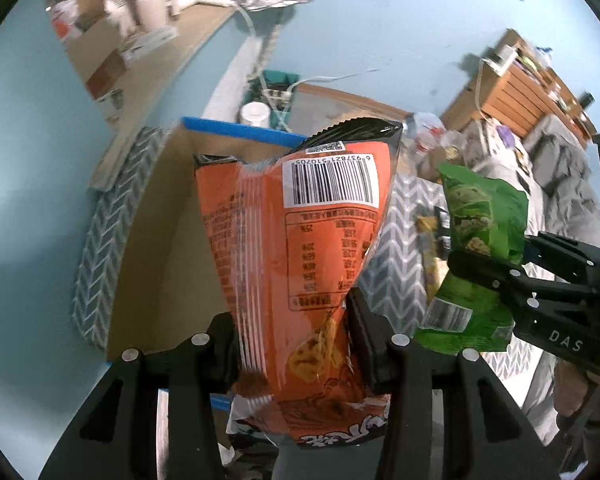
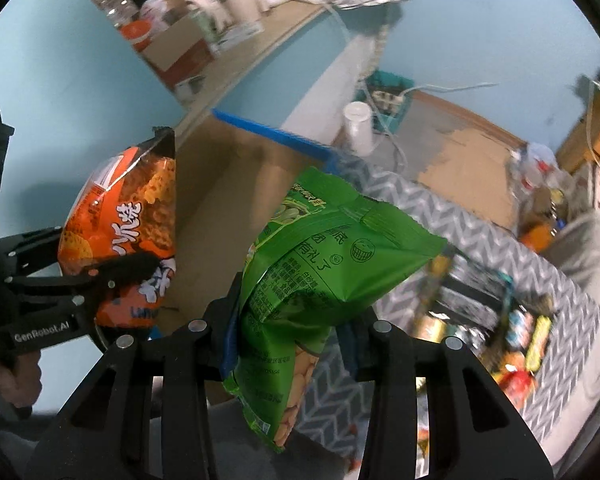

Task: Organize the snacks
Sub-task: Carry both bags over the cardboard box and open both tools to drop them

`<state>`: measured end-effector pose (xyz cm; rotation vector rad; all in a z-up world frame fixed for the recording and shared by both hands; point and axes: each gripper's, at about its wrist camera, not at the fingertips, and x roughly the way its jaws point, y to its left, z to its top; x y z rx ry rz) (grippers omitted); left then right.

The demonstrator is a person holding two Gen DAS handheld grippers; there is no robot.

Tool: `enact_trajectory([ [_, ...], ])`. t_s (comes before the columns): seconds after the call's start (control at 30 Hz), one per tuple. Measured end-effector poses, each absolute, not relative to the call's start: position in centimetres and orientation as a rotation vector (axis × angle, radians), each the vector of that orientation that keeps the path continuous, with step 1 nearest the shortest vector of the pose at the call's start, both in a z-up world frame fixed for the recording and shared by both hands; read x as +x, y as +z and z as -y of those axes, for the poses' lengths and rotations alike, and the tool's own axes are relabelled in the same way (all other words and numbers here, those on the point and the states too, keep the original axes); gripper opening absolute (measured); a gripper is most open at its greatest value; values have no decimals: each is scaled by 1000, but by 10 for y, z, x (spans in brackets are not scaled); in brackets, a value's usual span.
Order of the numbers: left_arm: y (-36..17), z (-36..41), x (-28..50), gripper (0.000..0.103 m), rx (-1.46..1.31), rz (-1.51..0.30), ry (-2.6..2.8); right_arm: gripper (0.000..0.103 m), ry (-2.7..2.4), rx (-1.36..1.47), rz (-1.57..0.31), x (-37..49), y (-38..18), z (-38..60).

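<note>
From the left wrist, the left gripper [image 1: 292, 344] clamps an orange snack bag [image 1: 296, 248] above a cardboard box [image 1: 160, 240], blocking most of it. From the right wrist, the right gripper [image 2: 288, 320] pinches a green snack bag [image 2: 320, 264] beside loose snacks [image 2: 516, 352] on a chevron cloth [image 2: 480, 232].

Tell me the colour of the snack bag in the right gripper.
Green snack bag, clearest in the right wrist view.
</note>
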<state>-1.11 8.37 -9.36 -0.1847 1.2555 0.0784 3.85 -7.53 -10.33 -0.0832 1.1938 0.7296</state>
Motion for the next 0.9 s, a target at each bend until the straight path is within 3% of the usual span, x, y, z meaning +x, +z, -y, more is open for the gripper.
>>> enact_trajectory([
  [0.6, -148, -157, -11, 47, -264, -1305, 241, 39, 874, -229, -1288, 58, -144, -41],
  [0.77, -164, -165, -7, 47, -271, -1348, 268, 43, 867, -220, -1346, 63, -155, -52],
  [0.87, -165, -165, -7, 54, -275, -1342, 288, 48, 841, -217, -1343, 65, -157, -51],
  [0.9, -164, -166, -8, 61, -276, -1341, 293, 48, 843, -207, -1344, 65, -157, -50],
])
